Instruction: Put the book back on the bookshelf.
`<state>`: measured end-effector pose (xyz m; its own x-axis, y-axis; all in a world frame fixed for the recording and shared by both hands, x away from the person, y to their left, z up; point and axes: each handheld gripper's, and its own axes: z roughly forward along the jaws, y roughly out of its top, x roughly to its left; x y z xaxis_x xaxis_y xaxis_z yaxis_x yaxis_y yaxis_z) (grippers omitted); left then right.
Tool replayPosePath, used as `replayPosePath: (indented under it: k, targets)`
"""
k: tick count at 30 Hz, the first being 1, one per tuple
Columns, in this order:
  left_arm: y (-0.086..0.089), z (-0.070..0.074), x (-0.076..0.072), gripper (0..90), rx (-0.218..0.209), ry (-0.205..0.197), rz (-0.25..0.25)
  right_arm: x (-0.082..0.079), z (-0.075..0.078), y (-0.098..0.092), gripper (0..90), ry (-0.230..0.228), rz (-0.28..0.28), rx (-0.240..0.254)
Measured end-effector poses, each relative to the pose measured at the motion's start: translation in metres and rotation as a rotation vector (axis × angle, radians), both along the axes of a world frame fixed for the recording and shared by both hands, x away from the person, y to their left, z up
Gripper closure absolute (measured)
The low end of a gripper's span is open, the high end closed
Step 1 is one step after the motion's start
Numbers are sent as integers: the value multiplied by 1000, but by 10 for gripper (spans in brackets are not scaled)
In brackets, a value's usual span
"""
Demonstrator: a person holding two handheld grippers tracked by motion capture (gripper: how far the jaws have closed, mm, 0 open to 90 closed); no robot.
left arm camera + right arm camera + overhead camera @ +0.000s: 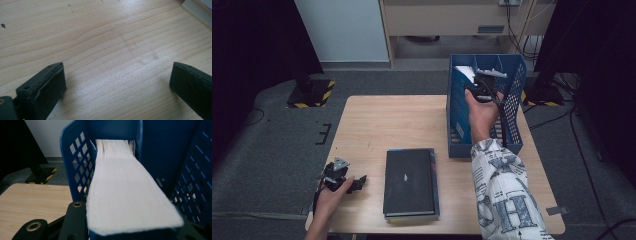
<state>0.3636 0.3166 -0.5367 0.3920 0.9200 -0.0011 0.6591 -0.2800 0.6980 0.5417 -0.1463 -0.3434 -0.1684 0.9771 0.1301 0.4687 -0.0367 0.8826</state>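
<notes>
Blue file rack (512, 95) around right gripper (476, 85), jaws clamped on book (125, 190).

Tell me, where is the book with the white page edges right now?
The book is clamped in the right gripper, standing inside the blue basket at the table's far right.

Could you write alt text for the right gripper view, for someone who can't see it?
A thick book, white page edges facing the camera, is clamped between the right gripper's black fingers and reaches into a blue perforated file rack. A wooden table shows at lower left.
</notes>
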Motion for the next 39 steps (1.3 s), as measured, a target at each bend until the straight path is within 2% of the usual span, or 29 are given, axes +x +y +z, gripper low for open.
replayPosePath:
  k: [11, 22, 31, 39]
  targets:
    - [0, 0, 0, 0, 1, 0, -1, -7, 1, 7, 605, 38, 37, -28]
    - [0, 0, -1, 0, 1, 0, -3, -21, 0, -1, 602, 89, 60, -33]
    - [-1, 0, -1, 0, 1, 1, -4, -29, -2, -6, 598, 114, 72, -27]
    - [0, 0, -1, 0, 6, 3, -8, -37, -4, -6, 594, 118, 99, -52]
